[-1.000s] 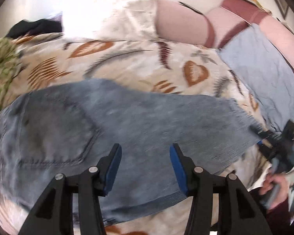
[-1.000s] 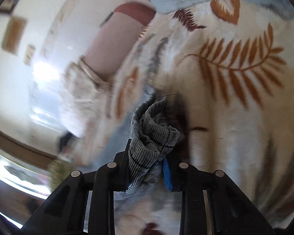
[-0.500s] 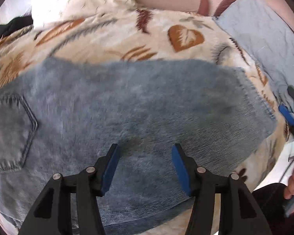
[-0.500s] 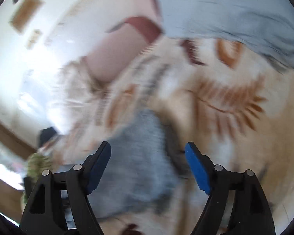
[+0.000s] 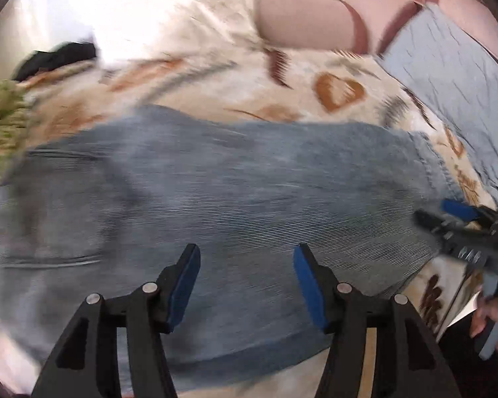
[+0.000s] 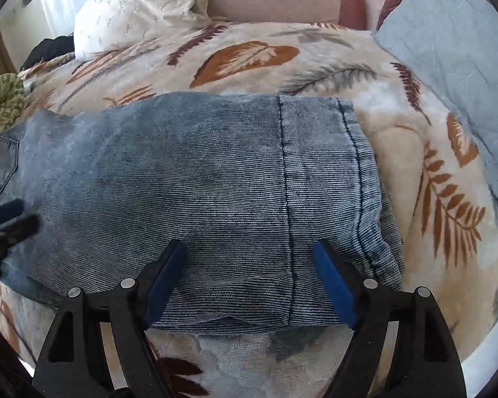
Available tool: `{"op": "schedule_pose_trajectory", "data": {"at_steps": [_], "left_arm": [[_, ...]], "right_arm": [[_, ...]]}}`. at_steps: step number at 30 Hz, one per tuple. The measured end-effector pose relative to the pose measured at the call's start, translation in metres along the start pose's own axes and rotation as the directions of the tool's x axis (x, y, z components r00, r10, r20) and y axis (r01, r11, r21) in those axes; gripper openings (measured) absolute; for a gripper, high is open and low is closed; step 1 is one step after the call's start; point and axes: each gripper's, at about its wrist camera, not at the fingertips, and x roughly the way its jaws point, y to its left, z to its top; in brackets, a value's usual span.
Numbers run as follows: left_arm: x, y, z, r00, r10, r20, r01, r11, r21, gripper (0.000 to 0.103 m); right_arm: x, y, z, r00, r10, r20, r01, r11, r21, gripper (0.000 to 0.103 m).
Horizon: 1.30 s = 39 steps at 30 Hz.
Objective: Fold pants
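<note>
I have let go the hem: right gripper (image 6: 249, 265) now spread, empty, like left gripper (image 5: 247, 275). Pants (image 6: 196, 179) lie flat on bedspread (image 6: 398, 152), legs stacked; next fold pending.

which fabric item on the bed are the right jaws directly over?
The grey-blue jeans, the ribbed denim with a stitched hem, spread flat under the open right gripper. The plain light-blue cloth lies far right; the green patterned cloth far left.

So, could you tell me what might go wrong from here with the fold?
Both the left gripper and the right gripper are open over the jeans, so nothing pins them. The hem layers look uneven and may fold crooked. The plush blanket could bunch underneath.
</note>
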Motion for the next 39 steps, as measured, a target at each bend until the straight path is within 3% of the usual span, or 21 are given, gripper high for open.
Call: {"op": "schedule_pose_trajectory", "data": {"at_steps": [3,5,8,9,11,13,16,19,22,24,29,30,32,36,38,39], "left_arm": [[-0.027,0.049,-0.014,0.994,0.106,0.035,-0.104,0.993,-0.047,0.063],[-0.037,0.083,-0.022,0.982,0.184,0.032,-0.18,0.979,-0.099,0.064],[-0.043,0.136,-0.034,0.966,0.259,-0.007,-0.255,0.945,-0.207,0.064],[-0.043,0.152,-0.038,0.963,0.267,-0.025,-0.265,0.933,-0.244,0.064],[-0.038,0.173,-0.047,0.977,0.207,-0.057,-0.215,0.927,-0.307,0.064],[-0.031,0.181,-0.059,0.972,0.217,-0.093,-0.236,0.914,-0.33,0.068],[-0.033,0.183,-0.072,0.977,0.205,-0.065,-0.215,0.92,-0.328,0.068],[-0.036,0.182,-0.081,0.978,0.198,-0.058,-0.206,0.928,-0.31,0.068],[-0.037,0.184,-0.092,0.98,0.184,-0.075,-0.198,0.929,-0.312,0.07],[-0.032,0.187,-0.103,0.982,0.15,-0.112,-0.179,0.928,-0.327,0.07],[-0.059,0.183,-0.11,0.988,0.154,-0.022,-0.153,0.936,-0.318,0.066],[-0.066,0.181,-0.106,0.986,0.168,0.002,-0.16,0.938,-0.308,0.066],[-0.08,0.176,-0.096,0.981,0.185,0.064,-0.158,0.943,-0.292,0.066],[-0.091,0.154,-0.061,0.975,0.15,0.166,-0.109,0.966,-0.233,0.066],[-0.08,0.142,-0.048,0.981,0.111,0.158,-0.078,0.976,-0.205,0.066],[-0.07,0.137,-0.043,0.985,0.088,0.151,-0.057,0.979,-0.196,0.066]], "right_arm": [[-0.026,0.003,0.003,0.994,0.007,0.106,-0.006,1.0,-0.006,0.079],[-0.047,0.016,0.006,0.982,0.074,0.175,-0.067,0.997,-0.048,0.081],[-0.059,0.05,0.01,0.957,0.229,0.178,-0.213,0.972,-0.105,0.081],[-0.056,0.062,0.011,0.957,0.242,0.162,-0.224,0.967,-0.121,0.081],[-0.052,0.084,0.012,0.959,0.25,0.136,-0.229,0.961,-0.153,0.081],[-0.045,0.109,0.01,0.958,0.273,0.09,-0.252,0.948,-0.193,0.081],[-0.028,0.134,0.005,0.962,0.27,0.031,-0.252,0.929,-0.271,0.081],[-0.013,0.157,-0.017,0.955,0.28,-0.096,-0.296,0.898,-0.324,0.084],[-0.021,0.17,-0.036,0.978,0.205,-0.048,-0.207,0.89,-0.407,0.085],[-0.023,0.163,-0.033,0.97,0.23,-0.081,-0.244,0.896,-0.371,0.085],[-0.029,0.156,-0.032,0.964,0.238,-0.121,-0.267,0.881,-0.39,0.083],[-0.034,0.153,-0.028,0.953,0.276,-0.125,-0.303,0.873,-0.382,0.082],[-0.049,0.142,-0.009,0.904,0.416,-0.1,-0.425,0.85,-0.31,0.081],[-0.051,0.125,0.041,0.817,0.572,-0.077,-0.577,0.802,-0.155,0.081],[-0.046,0.118,0.072,0.753,0.656,-0.061,-0.658,0.749,-0.07,0.082],[-0.04,0.118,0.094,0.701,0.711,-0.057,-0.712,0.702,-0.016,0.082]]}}
